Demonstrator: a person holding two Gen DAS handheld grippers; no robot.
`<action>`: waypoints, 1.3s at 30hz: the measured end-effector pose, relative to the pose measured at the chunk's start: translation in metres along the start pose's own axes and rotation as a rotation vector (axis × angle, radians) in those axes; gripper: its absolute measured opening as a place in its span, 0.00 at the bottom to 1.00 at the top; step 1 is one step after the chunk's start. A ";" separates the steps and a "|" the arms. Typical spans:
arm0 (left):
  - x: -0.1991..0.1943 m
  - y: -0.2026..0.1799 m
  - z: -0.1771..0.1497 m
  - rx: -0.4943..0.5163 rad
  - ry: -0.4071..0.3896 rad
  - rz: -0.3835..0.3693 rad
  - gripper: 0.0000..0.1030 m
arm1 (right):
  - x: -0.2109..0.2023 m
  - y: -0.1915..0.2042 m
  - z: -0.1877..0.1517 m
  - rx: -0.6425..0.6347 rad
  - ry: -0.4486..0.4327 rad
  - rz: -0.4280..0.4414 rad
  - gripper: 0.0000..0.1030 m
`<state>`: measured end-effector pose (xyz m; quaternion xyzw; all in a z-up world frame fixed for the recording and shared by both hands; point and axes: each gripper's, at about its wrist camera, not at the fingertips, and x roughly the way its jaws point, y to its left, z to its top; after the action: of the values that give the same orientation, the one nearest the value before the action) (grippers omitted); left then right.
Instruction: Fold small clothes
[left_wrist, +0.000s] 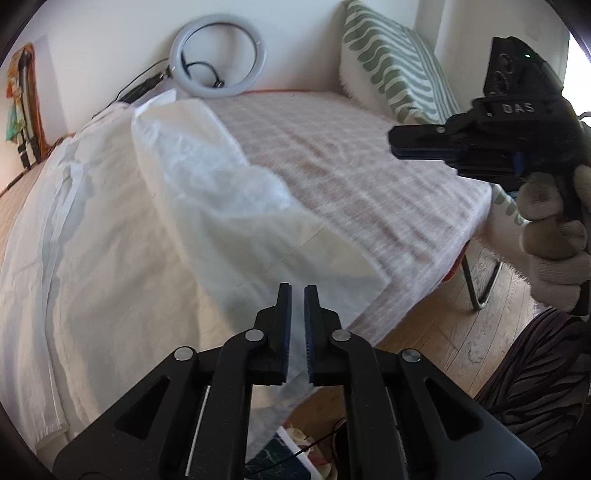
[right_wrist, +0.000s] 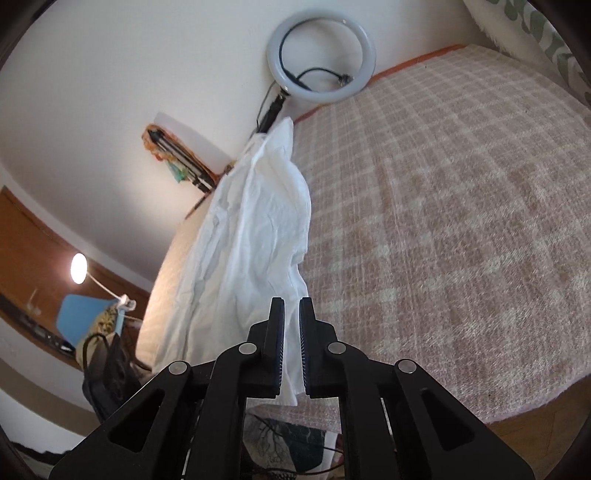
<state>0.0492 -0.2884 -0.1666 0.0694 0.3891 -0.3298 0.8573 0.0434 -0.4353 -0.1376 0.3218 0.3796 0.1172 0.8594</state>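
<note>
Above bed (left_wrist: 369, 166), right tool (left_wrist: 397, 142) level, gloved

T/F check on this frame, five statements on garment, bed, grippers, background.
1. The white garment lies on the checked bed cover. True.
2. The left gripper clamps the garment. False: nothing sits between its slightly parted jaws.
3. A ring light leans against the wall. True.
4. The right gripper holds a sock. False: it holds nothing.
5. The pillow is plain blue. False: green and white pattern.
</note>
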 end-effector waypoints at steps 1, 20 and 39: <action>0.000 -0.007 0.002 0.011 -0.010 -0.018 0.33 | -0.005 -0.001 0.001 0.004 -0.020 0.008 0.07; 0.047 -0.036 0.017 0.129 0.018 0.031 0.07 | -0.033 -0.028 0.012 0.101 -0.144 0.045 0.17; -0.034 0.032 0.008 -0.252 -0.123 -0.118 0.05 | 0.114 -0.013 0.091 -0.045 0.053 -0.025 0.54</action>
<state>0.0579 -0.2491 -0.1412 -0.0821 0.3775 -0.3317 0.8606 0.1868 -0.4363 -0.1657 0.2944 0.4032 0.1236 0.8576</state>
